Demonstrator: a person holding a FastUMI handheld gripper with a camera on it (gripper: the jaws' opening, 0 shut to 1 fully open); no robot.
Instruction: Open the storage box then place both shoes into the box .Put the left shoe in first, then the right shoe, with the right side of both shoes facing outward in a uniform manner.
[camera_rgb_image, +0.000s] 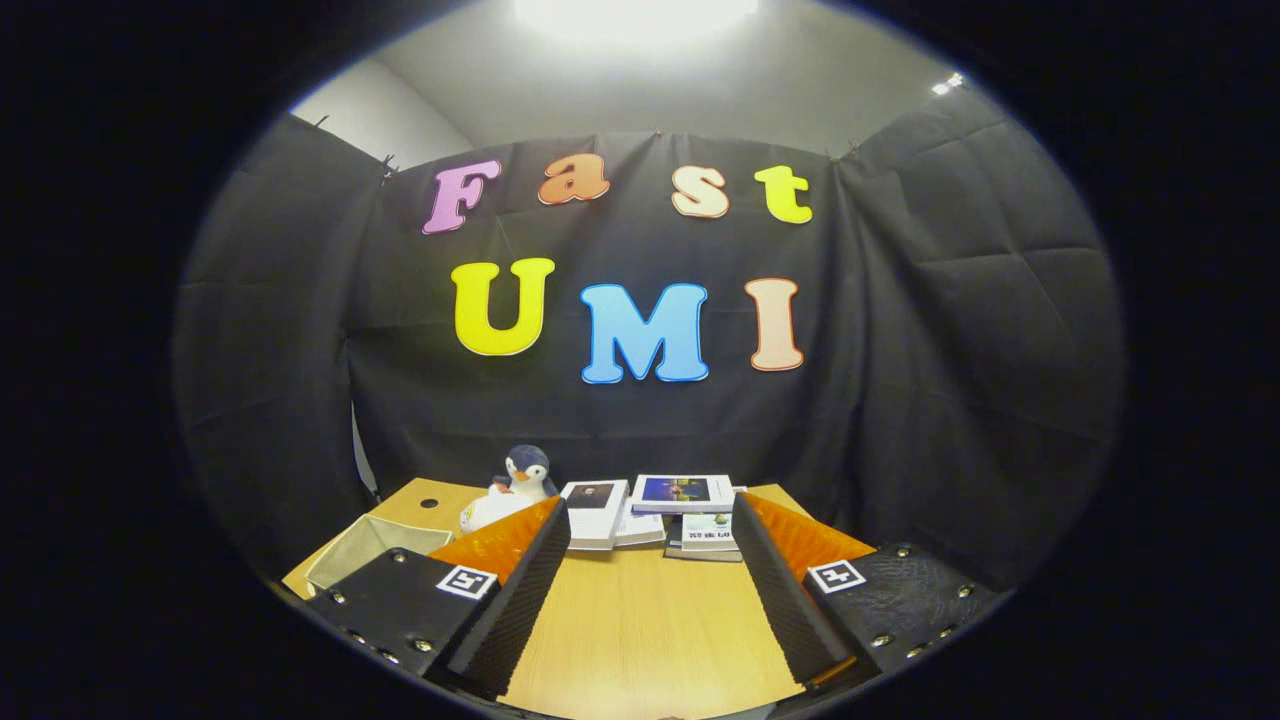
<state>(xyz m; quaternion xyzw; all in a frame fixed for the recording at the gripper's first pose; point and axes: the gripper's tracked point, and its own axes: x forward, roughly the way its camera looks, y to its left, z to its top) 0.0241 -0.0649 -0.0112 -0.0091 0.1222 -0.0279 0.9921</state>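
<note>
The gripper (650, 560) hung over the table (650, 630), fingers spread wide and empty. A pale open bin (365, 550), perhaps the storage box, sat left of the books (650, 515). It needed to swing left and drop low.

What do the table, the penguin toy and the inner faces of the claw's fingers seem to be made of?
Table: looks like pale wood or wood laminate, smooth, faint grain. Penguin toy: seems plush fabric, soft and rounded. The open claw has fingers lined with what looks like black ribbed foam or rubber, matte; nothing lies between them.
</note>
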